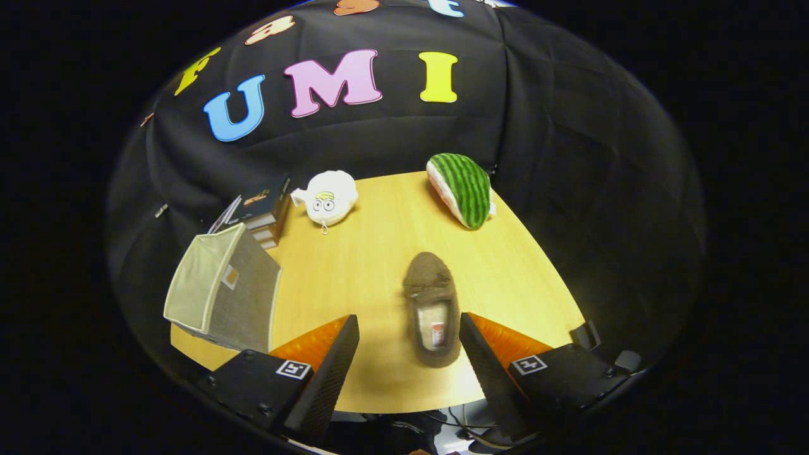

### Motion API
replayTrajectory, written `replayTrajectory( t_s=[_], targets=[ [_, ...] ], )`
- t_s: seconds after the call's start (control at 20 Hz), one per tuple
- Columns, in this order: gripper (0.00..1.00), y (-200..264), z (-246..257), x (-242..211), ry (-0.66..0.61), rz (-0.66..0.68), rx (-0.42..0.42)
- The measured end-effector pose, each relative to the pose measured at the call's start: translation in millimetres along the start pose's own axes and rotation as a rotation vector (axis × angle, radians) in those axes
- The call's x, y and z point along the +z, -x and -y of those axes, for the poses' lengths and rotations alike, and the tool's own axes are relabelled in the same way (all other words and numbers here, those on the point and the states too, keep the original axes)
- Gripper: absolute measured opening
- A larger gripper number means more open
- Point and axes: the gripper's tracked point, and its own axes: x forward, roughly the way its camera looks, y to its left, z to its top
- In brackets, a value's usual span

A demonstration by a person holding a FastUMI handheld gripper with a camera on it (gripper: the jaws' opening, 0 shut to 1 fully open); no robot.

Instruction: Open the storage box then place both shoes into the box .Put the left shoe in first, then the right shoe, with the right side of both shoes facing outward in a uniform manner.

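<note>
The gripper (pixel 409 328) hovers with its jaws spread wide, gripping nothing; a brown shoe (pixel 432 308) lies on the bench (pixel 379 253) between them, nearer the right finger. The open storage box (pixel 221 287) stands left, beside stacked books (pixel 264 212). A white plush (pixel 328 197) and watermelon plush (pixel 462 188) sit beyond, well apart.

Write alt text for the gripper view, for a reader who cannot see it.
An open gripper hovers over a brown slipper lying between its fingers on a wooden table. A grey storage box stands beyond the left finger; books, a white plush and a watermelon plush sit farther back.
</note>
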Motion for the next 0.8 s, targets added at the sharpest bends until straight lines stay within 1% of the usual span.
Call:
replayTrajectory(
  t_s=[0.25,0.35,0.45,0.6,0.8],
  targets=[
    [0.99,-37.4,45.6,-14.7,0.080,-0.080,0.002],
    [0.99,-49.0,54.6,-15.7,0.082,-0.102,0.024],
    [0.99,-62.0,64.8,-15.5,0.092,-0.124,0.028],
    [0.99,-88.8,63.8,-13.5,0.116,-0.149,0.059],
    [0.99,-116.8,65.1,-29.7,0.149,-0.200,0.094]
  ],
)
